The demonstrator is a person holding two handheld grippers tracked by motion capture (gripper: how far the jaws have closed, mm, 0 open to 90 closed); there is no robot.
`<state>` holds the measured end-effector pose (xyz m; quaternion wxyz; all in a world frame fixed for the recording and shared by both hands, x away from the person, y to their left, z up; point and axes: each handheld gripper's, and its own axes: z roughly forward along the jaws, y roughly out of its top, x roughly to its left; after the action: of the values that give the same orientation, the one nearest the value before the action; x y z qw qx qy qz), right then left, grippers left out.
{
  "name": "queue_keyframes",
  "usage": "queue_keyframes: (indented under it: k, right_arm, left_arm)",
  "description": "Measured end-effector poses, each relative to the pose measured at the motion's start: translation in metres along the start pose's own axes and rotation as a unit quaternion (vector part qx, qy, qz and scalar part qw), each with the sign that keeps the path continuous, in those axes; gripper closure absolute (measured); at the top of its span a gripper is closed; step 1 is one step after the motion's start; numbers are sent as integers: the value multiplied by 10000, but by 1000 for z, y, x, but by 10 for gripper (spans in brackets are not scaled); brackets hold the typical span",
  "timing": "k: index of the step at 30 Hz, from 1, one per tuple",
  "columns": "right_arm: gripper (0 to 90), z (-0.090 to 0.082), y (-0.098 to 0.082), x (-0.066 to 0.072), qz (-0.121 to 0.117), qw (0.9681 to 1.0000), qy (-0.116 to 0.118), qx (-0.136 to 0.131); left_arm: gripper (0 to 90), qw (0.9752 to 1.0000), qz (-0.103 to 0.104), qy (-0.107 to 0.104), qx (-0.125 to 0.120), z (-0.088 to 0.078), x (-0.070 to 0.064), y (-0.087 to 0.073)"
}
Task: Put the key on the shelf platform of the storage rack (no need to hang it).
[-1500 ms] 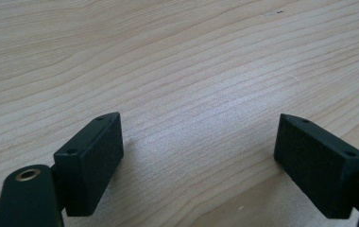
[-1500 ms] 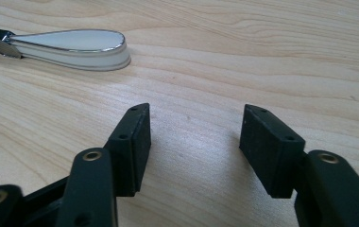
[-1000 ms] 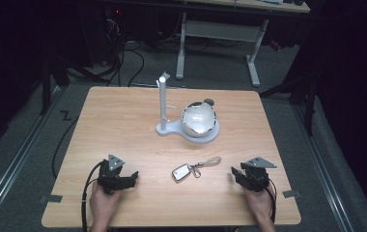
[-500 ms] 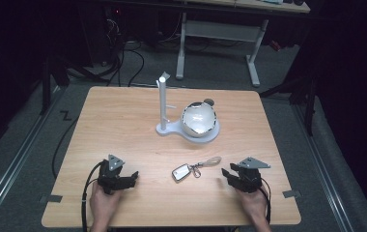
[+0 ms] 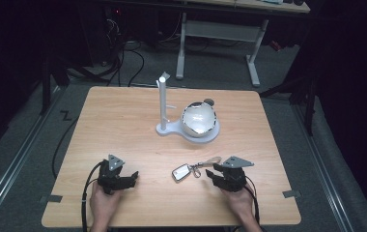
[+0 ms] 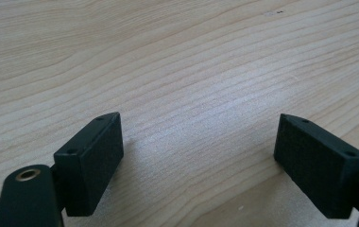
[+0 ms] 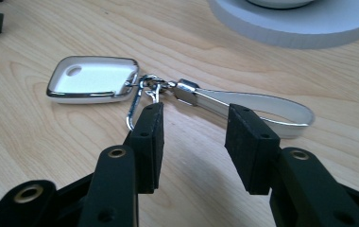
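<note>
A white key fob [image 5: 181, 172] with a metal ring and a pale strap [image 5: 211, 161] lies flat on the wooden table [image 5: 123, 125]. My right gripper [image 5: 215, 174] sits just right of it, low over the table. In the right gripper view its jaws stand open [image 7: 194, 127], a narrow gap between them. The strap [image 7: 262, 106] lies just past their tips, with the ring [image 7: 147, 87] and fob [image 7: 92, 79] to the left. My left gripper [image 5: 129, 178] rests near the front left, open [image 6: 199, 137] wide over bare wood.
A white stand [image 5: 162, 99] with an upright post and side peg rises mid-table. A shiny round bowl [image 5: 198, 119] sits on its flat base [image 7: 300, 23]. Desk legs and cables lie on the floor beyond the far edge.
My right gripper has slid left along the table, close up to the key fob's strap. The left gripper and the fob have stayed put.
</note>
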<state>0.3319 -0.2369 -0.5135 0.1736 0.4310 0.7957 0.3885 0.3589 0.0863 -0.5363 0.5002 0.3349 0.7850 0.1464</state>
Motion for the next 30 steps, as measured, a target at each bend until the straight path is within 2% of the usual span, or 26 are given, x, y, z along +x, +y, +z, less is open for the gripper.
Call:
queue_keyframes:
  k: [5, 10, 13, 17, 20, 21, 23, 26, 30]
  right_arm:
    - [589, 6, 6, 6, -4, 9998, 163, 65]
    - [599, 11, 15, 11, -82, 9995, 294, 9]
    - [604, 21, 16, 18, -115, 9990, 405, 136]
    - [604, 28, 16, 22, -213, 9989, 330, 248]
    - [599, 33, 16, 21, -149, 9990, 289, 298]
    - [598, 34, 16, 22, -179, 9991, 206, 309]
    - [596, 35, 17, 24, -194, 9991, 184, 332]
    - [596, 39, 18, 27, -335, 9986, 108, 392]
    - [597, 44, 18, 26, -307, 9985, 74, 446]
  left_arm:
    - [167, 10000, 1, 0, -1, 0, 0, 0]
    - [167, 10000, 6, -1, -1, 0, 0, 0]
    - [167, 10000, 2, 0, -1, 0, 0, 0]
    - [167, 10000, 7, -3, 0, 0, 0, 0]
    - [167, 10000, 7, -3, 0, 0, 0, 0]
    - [167, 10000, -2, 1, -1, 0, 0, 0]
    - [167, 10000, 4, -2, 0, 0, 0, 0]
    - [167, 10000, 1, -1, 0, 0, 0, 0]
    - [167, 10000, 1, -2, 1, 0, 0, 0]
